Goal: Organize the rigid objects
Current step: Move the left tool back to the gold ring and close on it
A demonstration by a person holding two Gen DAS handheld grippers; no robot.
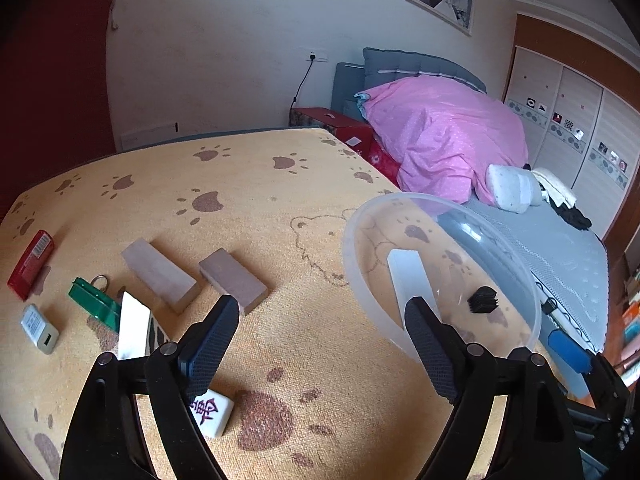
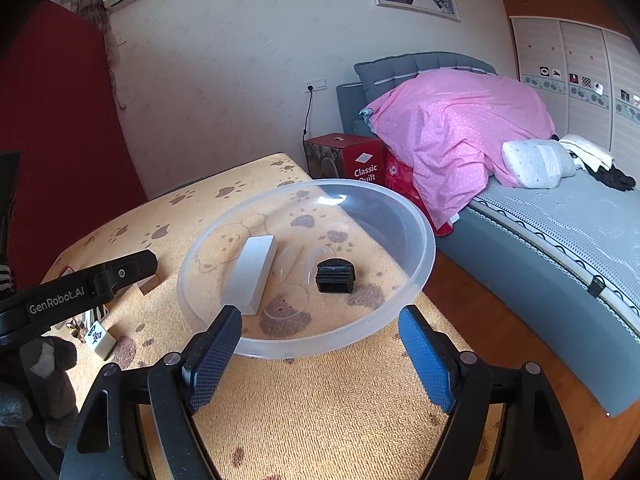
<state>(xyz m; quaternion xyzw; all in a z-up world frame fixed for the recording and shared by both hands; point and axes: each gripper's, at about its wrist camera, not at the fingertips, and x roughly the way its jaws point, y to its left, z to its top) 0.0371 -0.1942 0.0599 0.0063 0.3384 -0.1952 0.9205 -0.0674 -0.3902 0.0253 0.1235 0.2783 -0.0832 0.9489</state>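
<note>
A clear plastic bowl (image 1: 352, 264) (image 2: 424, 264) stands at the right end of the yellow paw-print table. In it lie a white block (image 1: 408, 280) (image 2: 252, 276) and a black ribbed cap (image 1: 482, 300) (image 2: 336, 276). My left gripper (image 1: 322, 306) is open and holds nothing; its right finger overlaps the bowl's near rim. Left of it lie two wooden blocks (image 1: 160, 276) (image 1: 232, 280), a green clip (image 1: 94, 300), a red box (image 1: 32, 264), a white charger (image 1: 40, 330) and a mahjong tile (image 1: 210, 414) (image 2: 100, 338). My right gripper (image 2: 320, 316) stands open and empty just in front of the bowl.
A white and striped flat item (image 1: 134, 332) rests by the green clip. Right of the table, past its edge, are wooden floor (image 2: 460, 280) and a bed (image 2: 560, 232) with a pink quilt (image 2: 460, 128). A red carton (image 2: 344, 156) stands behind the table.
</note>
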